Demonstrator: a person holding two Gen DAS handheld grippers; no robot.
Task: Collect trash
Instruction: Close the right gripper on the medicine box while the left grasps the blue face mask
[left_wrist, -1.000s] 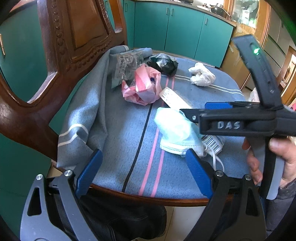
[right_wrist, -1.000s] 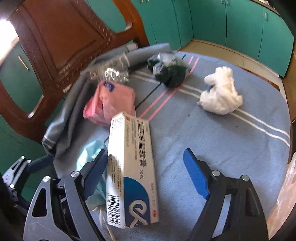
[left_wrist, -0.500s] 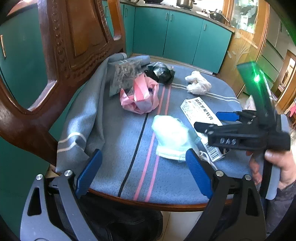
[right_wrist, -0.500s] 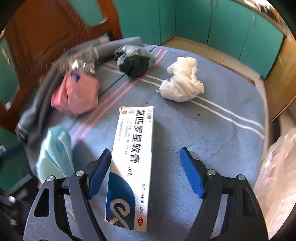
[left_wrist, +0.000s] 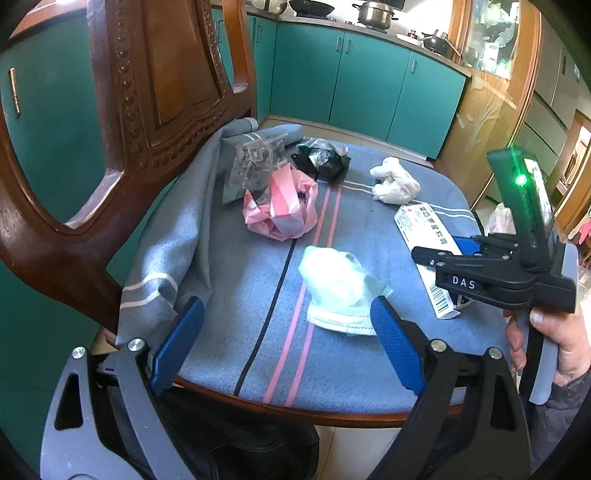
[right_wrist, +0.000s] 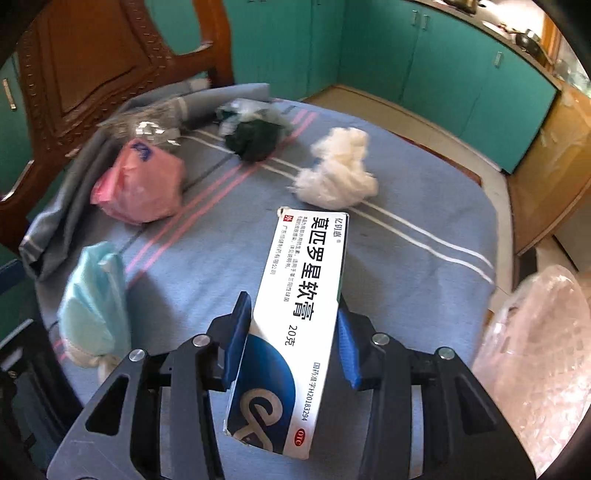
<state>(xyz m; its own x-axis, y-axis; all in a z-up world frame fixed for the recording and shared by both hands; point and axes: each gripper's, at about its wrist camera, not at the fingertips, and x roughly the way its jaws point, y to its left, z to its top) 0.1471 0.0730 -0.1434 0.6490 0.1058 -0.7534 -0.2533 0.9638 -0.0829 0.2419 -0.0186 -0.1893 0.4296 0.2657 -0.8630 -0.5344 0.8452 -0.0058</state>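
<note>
R gripper (right_wrist: 291, 343) closing on ointment box (right_wrist: 295, 295), pads at sides | box long axis runs along fingers | L gripper (left_wrist: 284, 343) open, empty

Daylight floods in from the right side of the room, bright on the wooden door (left_wrist: 480, 122) and washing the clear plastic bag (right_wrist: 535, 332) almost white. The medicine box (right_wrist: 295, 314) throws a soft shadow onto the blue cloth (right_wrist: 406, 240). The crumpled tissue (right_wrist: 336, 173) and black bag (right_wrist: 255, 140) smear with motion blur. Both lenses bow the teal cabinets (left_wrist: 369, 81) and darken at the corners.
</note>
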